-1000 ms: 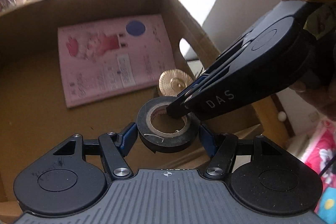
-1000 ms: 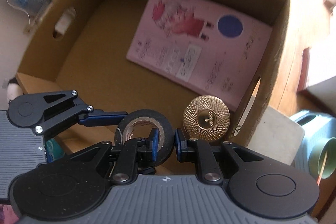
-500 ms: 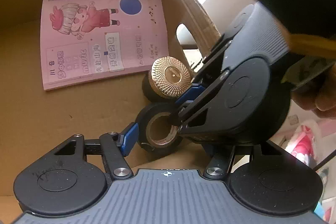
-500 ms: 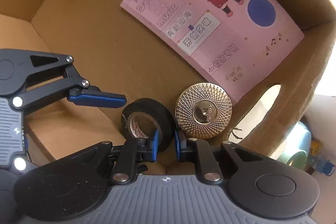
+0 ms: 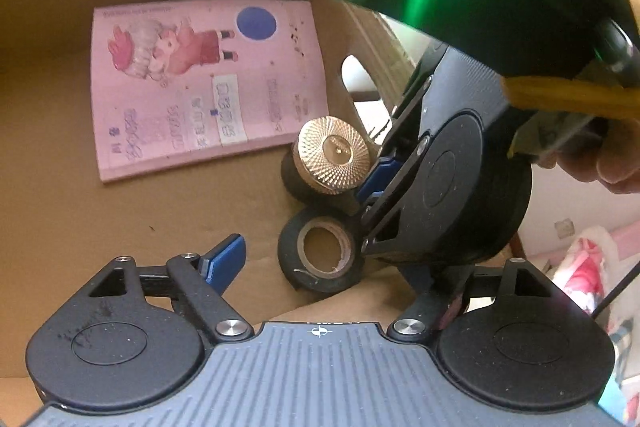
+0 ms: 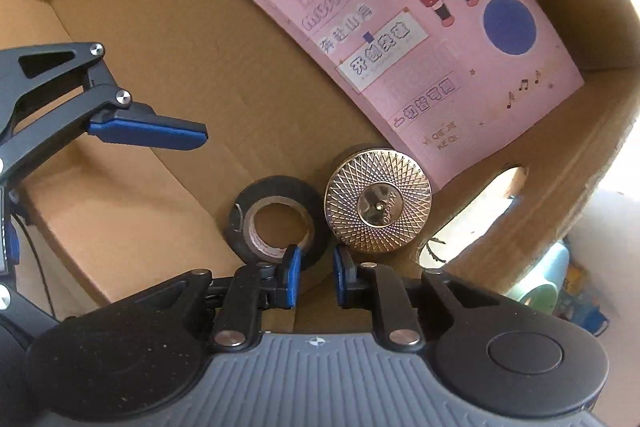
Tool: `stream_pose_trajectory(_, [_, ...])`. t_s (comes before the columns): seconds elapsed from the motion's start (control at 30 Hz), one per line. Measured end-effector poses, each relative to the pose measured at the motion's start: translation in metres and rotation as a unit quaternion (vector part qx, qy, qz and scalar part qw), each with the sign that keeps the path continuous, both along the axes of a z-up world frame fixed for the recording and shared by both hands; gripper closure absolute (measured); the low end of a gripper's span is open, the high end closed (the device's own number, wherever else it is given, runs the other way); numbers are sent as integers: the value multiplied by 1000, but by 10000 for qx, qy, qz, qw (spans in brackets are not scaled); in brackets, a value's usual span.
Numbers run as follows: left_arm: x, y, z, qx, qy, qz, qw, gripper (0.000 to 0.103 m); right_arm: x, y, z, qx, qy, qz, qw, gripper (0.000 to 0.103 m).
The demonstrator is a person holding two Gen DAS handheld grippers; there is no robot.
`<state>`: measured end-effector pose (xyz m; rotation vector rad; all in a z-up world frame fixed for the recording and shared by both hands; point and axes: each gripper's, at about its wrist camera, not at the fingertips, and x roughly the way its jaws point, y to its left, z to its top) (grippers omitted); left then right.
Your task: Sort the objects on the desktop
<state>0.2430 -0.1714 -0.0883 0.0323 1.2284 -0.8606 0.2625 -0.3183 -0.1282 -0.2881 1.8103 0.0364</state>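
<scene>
The black tape roll point(image 6: 276, 221) lies flat on the floor of the cardboard box point(image 6: 132, 39), its hole facing up, just beside the gold round lid point(image 6: 378, 201) near the right wall. The right tool point(image 6: 314, 277) hovers over the roll's rim, slightly parted, pinching nothing. The left tool point(image 5: 336, 263) is spread wide. A pink booklet point(image 6: 404, 39) lies farther in, with bare box floor to the left.

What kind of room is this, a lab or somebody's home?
Probably a home: a brown cardboard box holds a pink cartoon-cover booklet, a black tape roll and a round gold-lidded tin.
</scene>
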Motion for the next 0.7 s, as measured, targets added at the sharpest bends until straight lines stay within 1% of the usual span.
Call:
stream_pose_trajectory(0.03, [0, 2, 2, -27, -23, 24, 10000, 19, -2, -1, 5, 57, -91, -32, 9999, 79])
stream_pose_trajectory(0.07, [0, 1, 4, -53, -38, 58, 10000, 19, -4, -1, 11, 77, -237, -31, 9997, 77])
stream_pose_trajectory(0.13, [-1, 5, 12, -127, -118, 124, 9998, 18, -9, -1, 24, 146, -495, -47, 9987, 69])
stream_pose_trajectory(0.17, [-2, 6, 17, -162, -184, 150, 9996, 17, -12, -1, 31, 210, -644, -75, 9977, 67])
stream_pose_trajectory(0.23, [-5, 9, 26, -196, -365, 192, 9990, 14, -20, -1, 47, 282, -943, -76, 9951, 59])
stream_pose_trajectory(0.27, [-8, 10, 32, -210, -461, 216, 9985, 13, -26, -1, 56, 313, -1137, -76, 9930, 57])
stream_pose_trajectory(0.3, [-11, 11, 38, -225, -562, 235, 9979, 12, -33, -2, 66, 342, -1305, -64, 9908, 54])
stream_pose_trajectory(0.33, [-15, 13, 44, -247, -650, 247, 9973, 11, -27, 0, 73, 361, -1440, -54, 9889, 51])
stream_pose_trajectory(0.4, [-24, 19, 60, -273, -822, 282, 9958, 9, -33, 1, 91, 408, -1777, -74, 9832, 50])
stream_pose_trajectory(0.47, [-34, 23, 74, -292, -1031, 312, 9938, 7, -48, 6, 104, 533, -2097, -110, 9762, 50])
stream_pose_trajectory(0.57, [-52, 30, 93, -339, -1323, 368, 9899, 6, -71, 11, 125, 698, -2615, -192, 9625, 48])
stream_pose_trajectory(0.63, [-66, 37, 105, -326, -1541, 426, 9866, 5, -88, 18, 145, 809, -3007, -228, 9500, 43])
stream_pose_trajectory(0.7, [-82, 46, 117, -293, -1784, 518, 9821, 2, -110, 27, 160, 906, -3477, -187, 9330, 38])
